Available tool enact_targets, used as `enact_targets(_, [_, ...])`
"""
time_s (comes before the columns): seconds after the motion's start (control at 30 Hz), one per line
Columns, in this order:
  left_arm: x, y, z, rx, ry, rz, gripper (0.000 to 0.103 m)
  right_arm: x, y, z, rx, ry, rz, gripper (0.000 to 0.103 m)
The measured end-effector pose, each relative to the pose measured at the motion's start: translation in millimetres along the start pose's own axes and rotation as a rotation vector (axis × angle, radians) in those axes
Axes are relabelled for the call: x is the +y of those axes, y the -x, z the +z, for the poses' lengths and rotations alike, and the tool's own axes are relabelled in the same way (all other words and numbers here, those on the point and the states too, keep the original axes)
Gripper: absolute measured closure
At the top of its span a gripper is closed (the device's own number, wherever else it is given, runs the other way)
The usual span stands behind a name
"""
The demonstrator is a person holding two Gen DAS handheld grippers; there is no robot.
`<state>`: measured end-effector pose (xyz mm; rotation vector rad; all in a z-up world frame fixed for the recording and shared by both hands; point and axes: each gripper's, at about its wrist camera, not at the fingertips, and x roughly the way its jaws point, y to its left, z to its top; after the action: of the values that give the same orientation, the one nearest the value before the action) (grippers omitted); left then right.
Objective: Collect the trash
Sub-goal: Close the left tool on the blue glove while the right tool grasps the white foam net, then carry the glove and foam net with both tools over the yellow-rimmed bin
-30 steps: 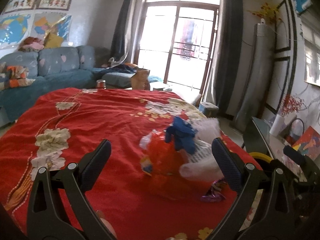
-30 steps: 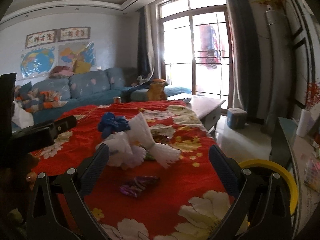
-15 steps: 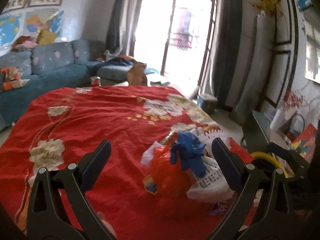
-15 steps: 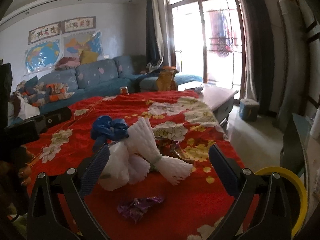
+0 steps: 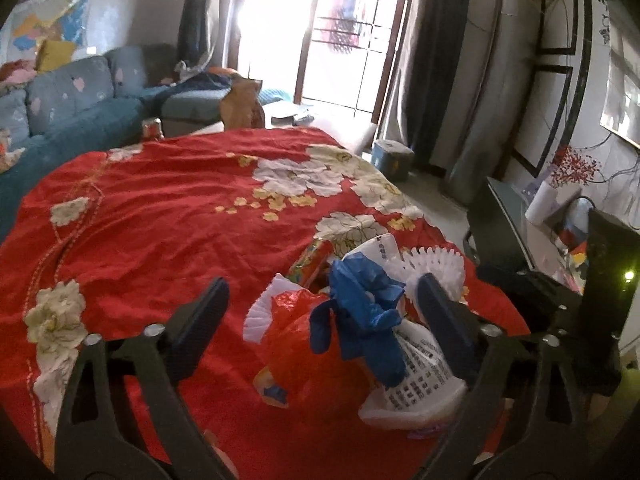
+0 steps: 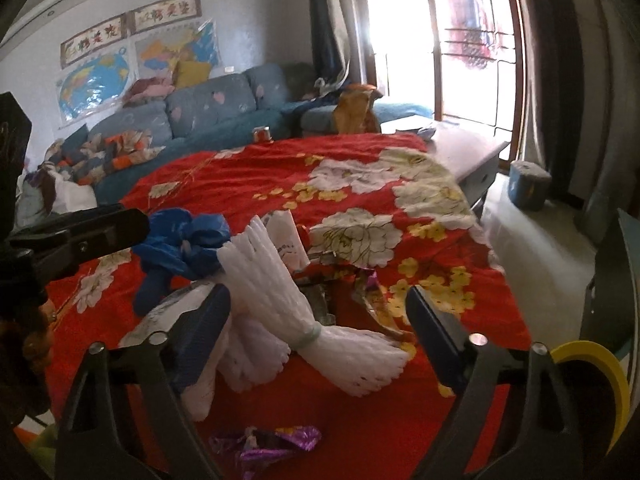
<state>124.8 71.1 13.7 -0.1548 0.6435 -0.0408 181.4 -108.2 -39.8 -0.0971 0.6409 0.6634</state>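
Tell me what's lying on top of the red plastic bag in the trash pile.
A crumpled blue glove is draped over the red plastic bag, beside a printed white bag. What the red bag holds is hidden.

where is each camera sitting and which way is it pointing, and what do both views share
Left wrist: on the left gripper, looking along its open fingers across the red floral cloth at the trash pile, toward the balcony door; the right gripper's body shows at the right edge.
Right wrist: on the right gripper, facing the white foam net and the sofa; the left gripper's finger enters from the left.
Shared: the blue plastic bag, foam net, cloth, sofa, door.
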Motion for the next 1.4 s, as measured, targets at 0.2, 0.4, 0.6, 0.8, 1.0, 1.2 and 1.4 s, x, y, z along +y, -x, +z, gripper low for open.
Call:
enact_targets(0.2, [-4, -17, -1, 0.066, -0.016, -0.027, 0.037, -5, -13, -1, 0.043, -0.03, 0.115, 0.057])
enact_targets(0.4, [-16, -20, -5, 0.076, -0.053, -0.053, 0.071, -10, -6, -5, 0.028, -0.07, 0.15, 0.085])
enact_targets(0.6, [-25, -22, -4, 0.082, -0.082, -0.07, 0.089, -15, 7, -8, -0.011, -0.107, 0.15, 0.087])
enact_targets(0.8, [-29, -16, -1, 0.072, -0.08, -0.103, 0.102, -25, 26, -8, -0.061, -0.149, 0.147, 0.087])
enact_targets(1.0, [-38, -2, 6, 0.022, -0.081, -0.117, 0.102, -33, 49, -9, -0.113, -0.181, 0.137, 0.087])
enact_targets(1.2, [-59, 11, 12, -0.02, -0.101, -0.156, 0.102, -47, 65, -10, -0.152, -0.223, 0.124, 0.087])
enact_targets(1.4, [-83, 11, 14, -0.031, -0.122, -0.199, 0.102, -61, 82, -13, -0.182, -0.265, 0.106, 0.087])
